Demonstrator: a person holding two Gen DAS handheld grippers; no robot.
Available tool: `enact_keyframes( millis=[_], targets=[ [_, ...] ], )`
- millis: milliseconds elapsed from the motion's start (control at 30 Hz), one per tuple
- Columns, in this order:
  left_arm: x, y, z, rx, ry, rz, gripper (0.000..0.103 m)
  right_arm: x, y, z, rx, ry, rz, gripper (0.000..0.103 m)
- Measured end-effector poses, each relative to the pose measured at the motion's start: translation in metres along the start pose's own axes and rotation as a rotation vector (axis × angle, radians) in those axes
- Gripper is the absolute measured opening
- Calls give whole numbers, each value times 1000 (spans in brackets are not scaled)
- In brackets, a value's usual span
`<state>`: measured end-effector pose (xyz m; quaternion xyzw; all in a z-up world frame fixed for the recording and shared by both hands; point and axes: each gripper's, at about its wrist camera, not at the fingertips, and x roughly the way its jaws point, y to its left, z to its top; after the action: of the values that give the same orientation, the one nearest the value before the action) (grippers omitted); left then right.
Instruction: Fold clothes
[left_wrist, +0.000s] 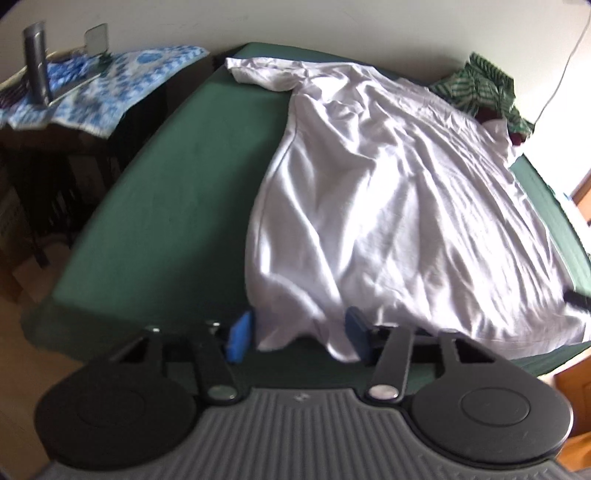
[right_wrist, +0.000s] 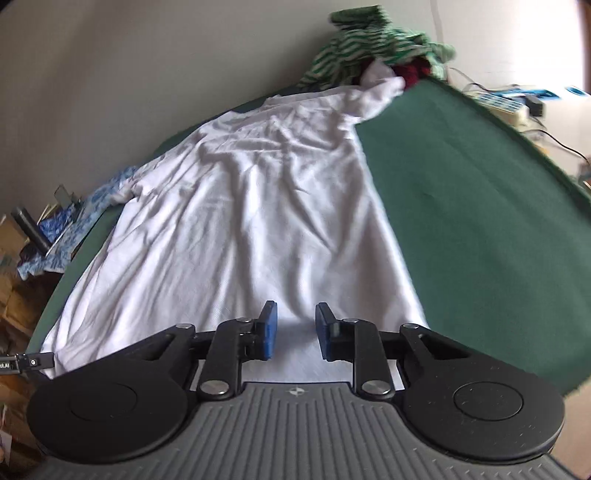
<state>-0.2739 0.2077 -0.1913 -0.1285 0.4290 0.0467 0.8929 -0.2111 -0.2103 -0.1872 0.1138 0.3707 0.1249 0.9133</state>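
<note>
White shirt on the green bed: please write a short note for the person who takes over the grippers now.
Left gripper: open, at the near hem of the white shirt, cloth between its fingers, not clamped.
Right gripper: open, over the same hem.
Shirt lies spread, wrinkled, on the green bed. A striped pile of clothes sits at the far edge.
Done: no fold visible.
Left: grip, fold the shirt, then the pile.

white shirt (left_wrist: 388, 206), green bed cover (left_wrist: 166, 206), green-and-white striped garment (right_wrist: 369, 48), blue-and-white patterned cloth (left_wrist: 110, 81)
</note>
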Motion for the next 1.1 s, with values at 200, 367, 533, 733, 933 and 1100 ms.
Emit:
enact_keyframes(
  millis=[200, 367, 533, 733, 933, 1100],
  targets=[
    [2, -8, -1, -2, -3, 24, 5, -35, -6, -23, -160, -50, -70, 51],
    [3, -11, 5, 9, -4, 60, 1, -32, -18, -16, -72, -72, -55, 54],
    [-36, -14, 7, 9, -73, 73, 1, -35, -31, -8, 14, -48, 73, 2],
    [-101, -23, 6, 24, -158, 27, 0, -63, -58, 10, 123, -66, 190, 1],
    [-53, 6, -16, -85, 5, 102, 0, -46, -56, 5, 27, 43, 133, 1],
    [-39, 14, -12, -82, -37, 133, 51, -34, -61, -6, 83, 54, 87, 15]
  ],
)
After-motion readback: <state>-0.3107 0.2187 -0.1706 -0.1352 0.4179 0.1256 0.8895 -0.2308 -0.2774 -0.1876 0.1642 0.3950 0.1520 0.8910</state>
